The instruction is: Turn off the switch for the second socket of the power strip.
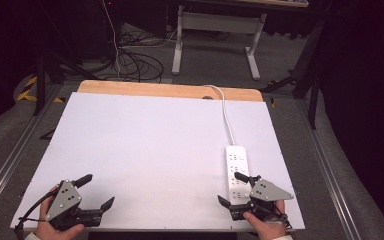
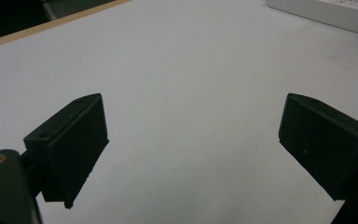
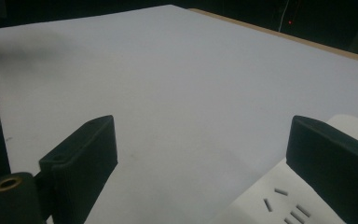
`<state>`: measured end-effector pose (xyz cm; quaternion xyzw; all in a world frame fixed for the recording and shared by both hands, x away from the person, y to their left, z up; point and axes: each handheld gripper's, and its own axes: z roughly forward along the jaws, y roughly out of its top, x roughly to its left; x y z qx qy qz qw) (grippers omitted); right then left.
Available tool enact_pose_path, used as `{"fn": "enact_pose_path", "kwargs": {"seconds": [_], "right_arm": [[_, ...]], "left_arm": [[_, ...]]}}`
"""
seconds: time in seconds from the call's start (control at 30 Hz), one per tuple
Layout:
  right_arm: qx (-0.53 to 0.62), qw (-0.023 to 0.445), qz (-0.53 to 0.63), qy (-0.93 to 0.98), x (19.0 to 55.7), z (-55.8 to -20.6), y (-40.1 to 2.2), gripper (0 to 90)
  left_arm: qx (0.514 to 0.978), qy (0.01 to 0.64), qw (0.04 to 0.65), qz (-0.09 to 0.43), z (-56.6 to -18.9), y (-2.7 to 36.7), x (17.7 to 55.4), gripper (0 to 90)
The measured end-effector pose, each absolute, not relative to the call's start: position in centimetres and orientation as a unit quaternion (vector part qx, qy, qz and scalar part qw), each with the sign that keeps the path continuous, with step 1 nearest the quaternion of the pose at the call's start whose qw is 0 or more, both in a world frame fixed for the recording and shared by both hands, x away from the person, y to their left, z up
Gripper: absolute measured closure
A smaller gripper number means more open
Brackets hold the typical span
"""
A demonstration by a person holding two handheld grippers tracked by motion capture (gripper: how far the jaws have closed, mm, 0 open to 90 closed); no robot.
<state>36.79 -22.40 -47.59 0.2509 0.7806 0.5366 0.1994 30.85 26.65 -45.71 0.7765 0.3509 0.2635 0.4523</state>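
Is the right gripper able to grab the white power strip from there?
Probably yes: the right gripper hangs open right over the near end of the power strip, with nothing between them.

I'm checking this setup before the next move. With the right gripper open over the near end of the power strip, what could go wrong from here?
The right gripper is open with one jaw over the power strip, so closing may pinch only a corner and twist it. The strip's cord runs off the far edge and might drag or resist a pull. The strip sits near the white sheet's right side and could slide off.
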Motion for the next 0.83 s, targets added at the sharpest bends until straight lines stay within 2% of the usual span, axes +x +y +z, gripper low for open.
{"fn": "enact_pose_path", "kwargs": {"seconds": [0.4, 0.53, 0.83], "right_arm": [[0.256, 0.186, 0.505, 0.803, 36.9, -48.5, -21.5, 8.9], [0.258, 0.195, 0.491, 0.809, 36.7, -48.3, -21.3, 17.5], [0.267, 0.191, 0.512, 0.794, 36.9, -48.1, -22.3, 14.0]], "left_arm": [[0.78, 0.348, 0.447, 0.264, -45.9, 26.6, 31.1, 9.1], [0.778, 0.352, 0.45, 0.261, -45.9, 26.7, 31.2, 9.1], [0.776, 0.351, 0.458, 0.255, -46.0, 26.8, 31.3, 10.6]]}}
